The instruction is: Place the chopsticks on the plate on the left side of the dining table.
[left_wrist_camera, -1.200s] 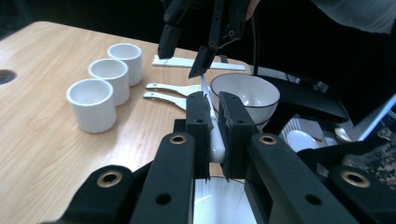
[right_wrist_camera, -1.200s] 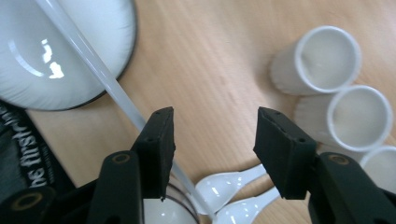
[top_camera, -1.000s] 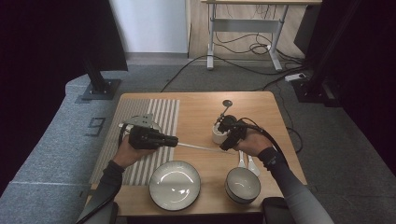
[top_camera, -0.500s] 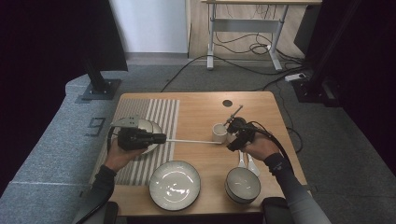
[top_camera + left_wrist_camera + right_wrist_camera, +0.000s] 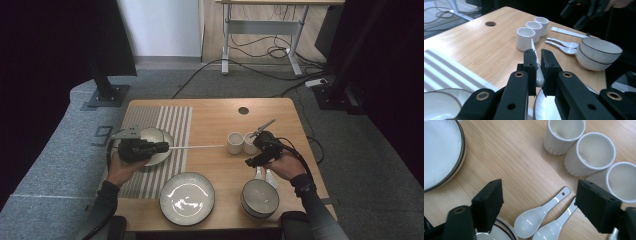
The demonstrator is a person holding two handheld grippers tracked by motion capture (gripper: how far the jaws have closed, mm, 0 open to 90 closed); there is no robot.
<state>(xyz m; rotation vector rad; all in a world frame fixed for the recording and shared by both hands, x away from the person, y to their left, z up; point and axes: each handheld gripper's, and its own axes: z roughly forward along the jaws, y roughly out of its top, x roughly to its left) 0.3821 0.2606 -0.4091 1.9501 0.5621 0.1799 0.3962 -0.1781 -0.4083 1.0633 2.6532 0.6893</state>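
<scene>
My left tongs (image 5: 537, 72) clamp a white ceramic spoon (image 5: 537, 65), handle pointing right; my right tongs (image 5: 539, 202) gape over two white spoons (image 5: 541, 216).

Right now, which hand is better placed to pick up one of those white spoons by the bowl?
The right gripper: its jaws stand open directly over the two spoons. The left gripper is already shut on a long white utensil.
</scene>
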